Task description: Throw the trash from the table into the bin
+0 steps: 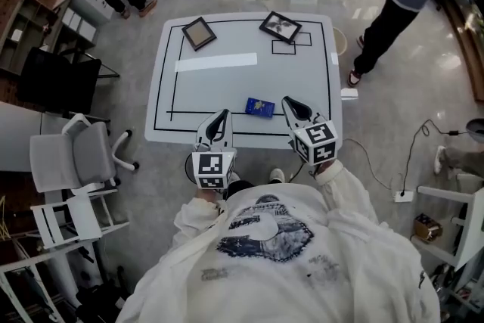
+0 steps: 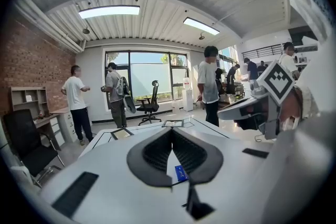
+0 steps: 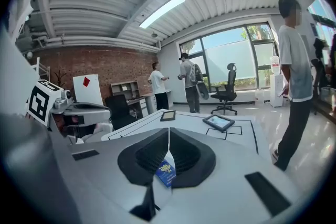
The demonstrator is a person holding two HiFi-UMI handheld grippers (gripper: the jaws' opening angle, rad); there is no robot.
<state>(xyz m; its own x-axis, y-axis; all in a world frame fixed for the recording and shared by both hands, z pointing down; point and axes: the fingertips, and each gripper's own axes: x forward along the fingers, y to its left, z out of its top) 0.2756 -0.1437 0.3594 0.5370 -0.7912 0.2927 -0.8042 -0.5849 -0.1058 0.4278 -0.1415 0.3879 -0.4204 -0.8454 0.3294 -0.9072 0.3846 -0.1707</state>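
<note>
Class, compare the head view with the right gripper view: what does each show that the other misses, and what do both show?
Only the head view: the wearer's white sweatshirt and a white chair. Only the right gripper view: ceiling lights, a brick wall and a window. Both: the table, the blue packet on it and two frames.

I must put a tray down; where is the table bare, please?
The white table is bare between the long white strip and the small blue packet, and left of that packet. Two dark-framed pictures crowd the far edge.
</note>
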